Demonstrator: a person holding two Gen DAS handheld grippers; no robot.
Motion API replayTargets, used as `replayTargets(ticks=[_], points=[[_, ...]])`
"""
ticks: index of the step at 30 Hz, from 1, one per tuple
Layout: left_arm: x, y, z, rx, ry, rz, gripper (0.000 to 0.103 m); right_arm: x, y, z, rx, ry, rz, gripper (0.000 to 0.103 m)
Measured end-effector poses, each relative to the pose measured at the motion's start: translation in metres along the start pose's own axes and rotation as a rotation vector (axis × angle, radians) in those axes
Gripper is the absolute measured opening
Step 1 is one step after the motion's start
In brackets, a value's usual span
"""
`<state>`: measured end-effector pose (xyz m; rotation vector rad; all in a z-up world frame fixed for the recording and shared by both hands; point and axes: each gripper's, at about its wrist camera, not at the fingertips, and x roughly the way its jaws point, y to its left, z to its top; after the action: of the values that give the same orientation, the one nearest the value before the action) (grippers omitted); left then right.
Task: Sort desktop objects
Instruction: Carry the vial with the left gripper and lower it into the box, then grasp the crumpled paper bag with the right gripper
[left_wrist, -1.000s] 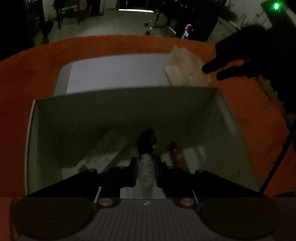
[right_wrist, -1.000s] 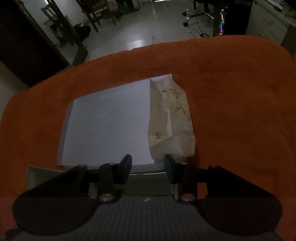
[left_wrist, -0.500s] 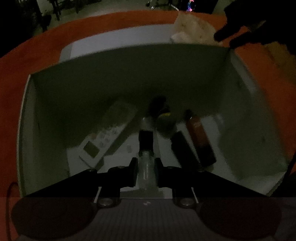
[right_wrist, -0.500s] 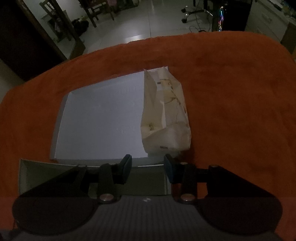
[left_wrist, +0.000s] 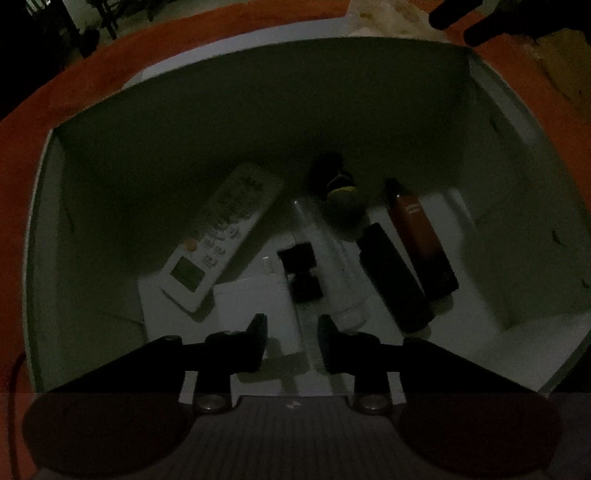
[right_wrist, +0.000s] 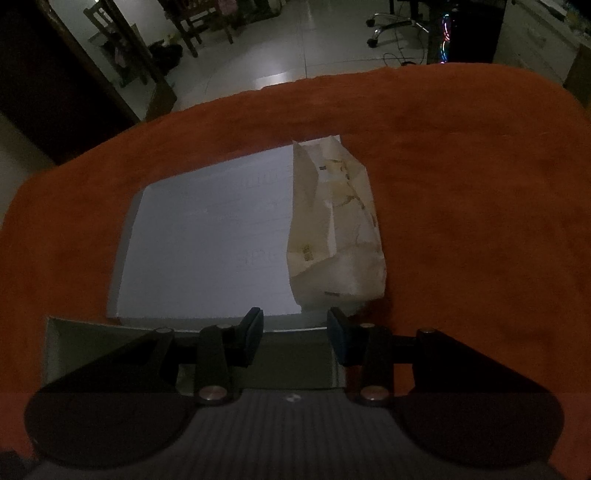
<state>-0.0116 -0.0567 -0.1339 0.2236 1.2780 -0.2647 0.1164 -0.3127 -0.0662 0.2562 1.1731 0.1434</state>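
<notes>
My left gripper (left_wrist: 292, 326) is open and empty, held inside a grey-white box (left_wrist: 517, 122). On the box floor lie a clear bottle with a black cap (left_wrist: 332, 266), a white remote (left_wrist: 225, 236), a black clip (left_wrist: 301, 273), a white card (left_wrist: 255, 306), a dark tube (left_wrist: 391, 273), a brown bottle (left_wrist: 417, 232) and a round dark-and-yellow object (left_wrist: 341, 195). My right gripper (right_wrist: 295, 330) is open and empty above the box's far rim (right_wrist: 288, 323). Just beyond it a crumpled paper bag (right_wrist: 336, 229) lies on the right edge of the white box lid (right_wrist: 207, 243).
The box and lid rest on an orange tablecloth (right_wrist: 461, 203). The right gripper's dark fingers (left_wrist: 458, 14) show at the top right of the left wrist view, by the paper bag (left_wrist: 384, 14). Chairs and a lit computer stand on the floor beyond the table.
My left gripper went down into the box and opened, letting go of the clear bottle, which now lies on the box floor. My right gripper moved slightly closer to the paper bag.
</notes>
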Motion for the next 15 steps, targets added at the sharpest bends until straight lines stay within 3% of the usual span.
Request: replayTargets(ticks=[6,11,15], points=[[-0.035,0.003,0.013,0.062,-0.064,-0.002,0.029,-0.007,-0.006,0.006,0.009,-0.021,-0.003,0.042],[-0.072,0.012,0.041,0.097,-0.202,0.002,0.045,0.001,-0.019,0.013,0.062,-0.025,-0.032,0.042],[-0.08,0.021,0.06,0.043,-0.253,-0.022,0.046,0.013,-0.03,0.019,0.14,-0.017,-0.023,0.042]])
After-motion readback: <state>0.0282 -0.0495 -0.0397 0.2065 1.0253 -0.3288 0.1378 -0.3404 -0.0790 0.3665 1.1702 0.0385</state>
